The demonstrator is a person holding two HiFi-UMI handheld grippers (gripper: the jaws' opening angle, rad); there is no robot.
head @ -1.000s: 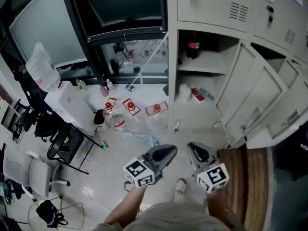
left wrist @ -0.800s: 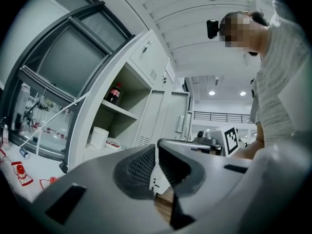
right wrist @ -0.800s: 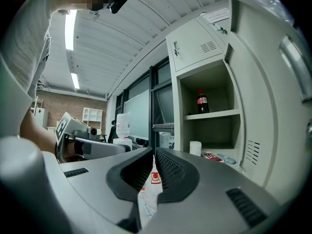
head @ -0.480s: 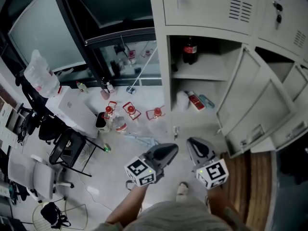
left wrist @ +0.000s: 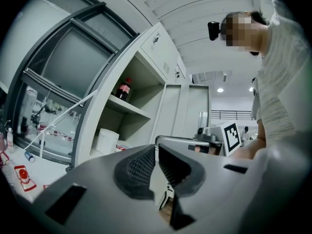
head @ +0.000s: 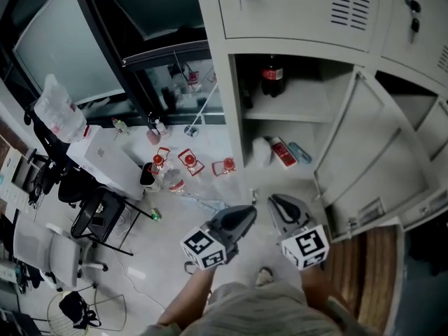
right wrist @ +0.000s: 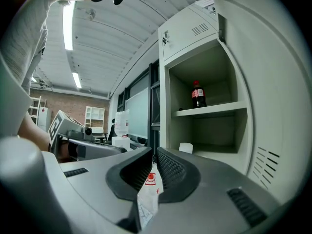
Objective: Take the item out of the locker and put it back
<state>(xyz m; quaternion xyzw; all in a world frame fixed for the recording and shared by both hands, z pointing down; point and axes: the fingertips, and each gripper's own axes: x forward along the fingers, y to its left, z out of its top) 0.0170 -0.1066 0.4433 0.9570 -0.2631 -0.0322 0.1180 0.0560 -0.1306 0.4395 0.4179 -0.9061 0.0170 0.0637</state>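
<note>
The grey locker point(head: 231, 96) stands open. A cola bottle point(head: 272, 75) is upright on its upper shelf and also shows in the right gripper view as the bottle point(right wrist: 198, 94). On the lower shelf lie a white roll point(head: 261, 151), a red packet point(head: 283, 151) and a small bluish item point(head: 301, 152). My right gripper point(head: 274, 200) is below the opening, shut on a thin white packet with red print point(right wrist: 148, 189). My left gripper point(head: 246, 212) is beside it, shut, with nothing seen between its pads.
The locker door point(head: 378, 152) swings out to the right over a wooden floor strip point(head: 364, 257). Red-capped water bottles point(head: 187, 163) lie on the floor to the left, near a black chair point(head: 98, 212) and a white chair point(head: 49, 254). A dark window point(head: 63, 33) fills the left.
The view has swung right and closer, so the locker opening sits more to the centre. Both grippers hold nearly the same place; the right one has drifted slightly left and up.
</note>
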